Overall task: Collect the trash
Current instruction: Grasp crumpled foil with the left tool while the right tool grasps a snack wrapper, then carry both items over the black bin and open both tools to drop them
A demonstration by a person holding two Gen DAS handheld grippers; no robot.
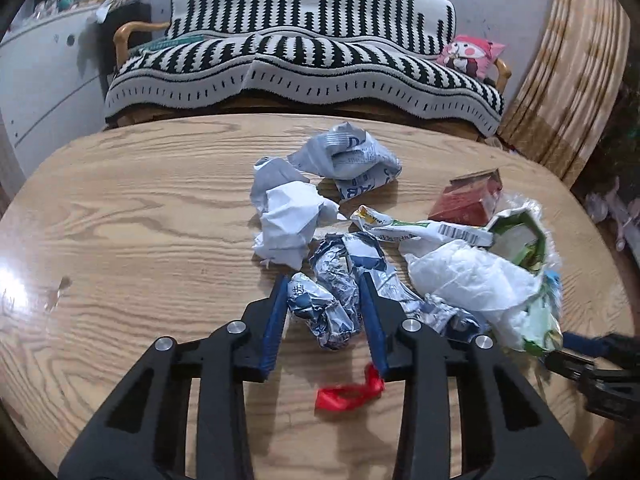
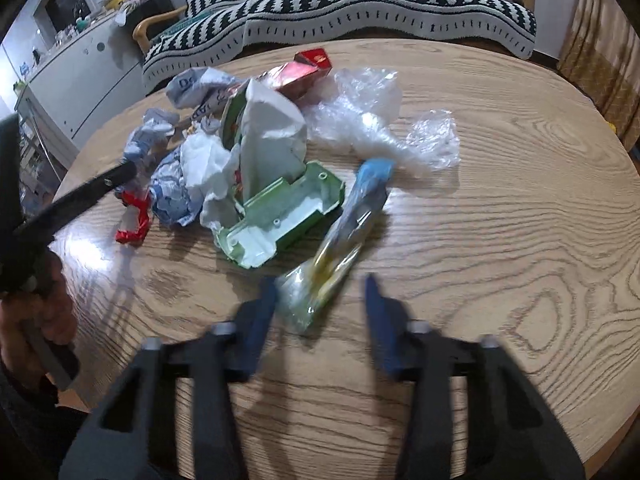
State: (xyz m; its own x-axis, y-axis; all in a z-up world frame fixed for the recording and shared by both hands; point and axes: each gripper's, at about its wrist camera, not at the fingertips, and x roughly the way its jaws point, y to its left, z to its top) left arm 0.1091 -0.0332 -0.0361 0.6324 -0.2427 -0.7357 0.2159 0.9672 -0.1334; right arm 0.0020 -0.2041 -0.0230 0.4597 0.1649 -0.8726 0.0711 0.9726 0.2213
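Trash heap on round light-wood worktop (image 1: 132,216).
Left claw (image 1: 324,312): apart, straddling crumpled blue-and-white foil wrapper (image 1: 324,312) lying on worktop. Right claw (image 2: 320,300): apart, just before clear yellow-and-blue plastic packet (image 2: 344,232).

Your right gripper (image 2: 320,288) hovers blurred with jaws spread wide over the bench (image 2: 500,240), a clear snack wrapper (image 2: 340,248) lying between them, the green carton (image 2: 280,216) just beyond, to the left.
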